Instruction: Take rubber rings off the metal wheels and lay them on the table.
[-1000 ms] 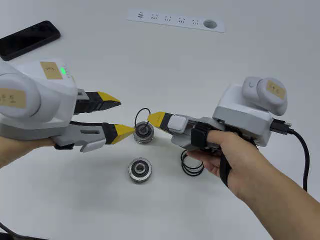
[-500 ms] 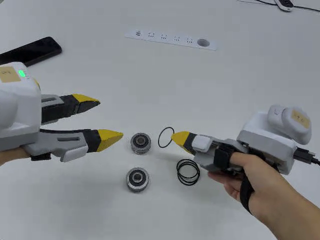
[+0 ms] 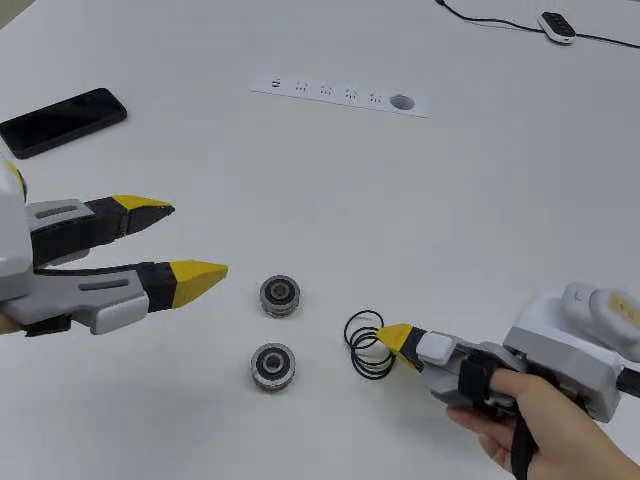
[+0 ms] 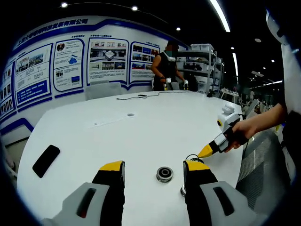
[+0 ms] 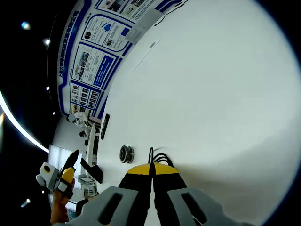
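Two metal wheels lie on the white table, one farther (image 3: 280, 295) and one nearer (image 3: 273, 366). To their right is a small pile of black rubber rings (image 3: 366, 345). My right gripper (image 3: 393, 337) rests its yellow tip at that pile, shut on a thin rubber ring (image 5: 151, 153) that stands up between the closed jaws. My left gripper (image 3: 180, 242) hovers open to the left of the wheels, nothing in it. In the left gripper view a wheel (image 4: 164, 174) sits between the open jaws, farther ahead, and the right gripper (image 4: 207, 150) is beyond it.
A black phone (image 3: 62, 120) lies at the far left. A white power strip (image 3: 340, 93) runs across the back, with a cable and small remote (image 3: 555, 25) at the far right. A person (image 4: 167, 66) stands beyond the table.
The right gripper has carried a ring from the far wheel down and right to the ring pile. The left gripper has drawn back to the left, still open.
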`<state>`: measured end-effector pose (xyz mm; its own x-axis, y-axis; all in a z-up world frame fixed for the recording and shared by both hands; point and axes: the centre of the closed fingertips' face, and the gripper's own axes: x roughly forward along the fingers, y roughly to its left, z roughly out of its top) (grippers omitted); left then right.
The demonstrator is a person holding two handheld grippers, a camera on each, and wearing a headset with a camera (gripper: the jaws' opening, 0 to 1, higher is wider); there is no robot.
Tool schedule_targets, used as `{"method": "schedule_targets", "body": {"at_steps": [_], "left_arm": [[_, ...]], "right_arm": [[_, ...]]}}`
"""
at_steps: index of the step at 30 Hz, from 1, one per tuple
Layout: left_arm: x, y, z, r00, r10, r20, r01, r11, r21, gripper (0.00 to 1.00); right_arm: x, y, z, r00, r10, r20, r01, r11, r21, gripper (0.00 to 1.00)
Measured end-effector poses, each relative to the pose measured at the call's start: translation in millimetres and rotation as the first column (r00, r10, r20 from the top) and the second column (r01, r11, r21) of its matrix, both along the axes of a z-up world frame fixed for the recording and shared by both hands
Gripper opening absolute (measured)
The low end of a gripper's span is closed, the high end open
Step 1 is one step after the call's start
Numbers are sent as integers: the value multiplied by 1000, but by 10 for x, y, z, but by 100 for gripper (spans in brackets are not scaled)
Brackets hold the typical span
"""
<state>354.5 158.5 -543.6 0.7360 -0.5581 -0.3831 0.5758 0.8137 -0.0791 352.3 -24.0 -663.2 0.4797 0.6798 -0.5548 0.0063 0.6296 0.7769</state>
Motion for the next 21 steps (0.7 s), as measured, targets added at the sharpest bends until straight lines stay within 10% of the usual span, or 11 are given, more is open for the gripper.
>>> {"method": "schedule_targets", "body": {"at_steps": [21], "left_arm": [[-68, 33, -75, 1000, -17, -11, 17, 1000, 20, 53]], "right_arm": [[-4, -249, -7, 999, -38, 34, 41, 996, -79, 9]]}}
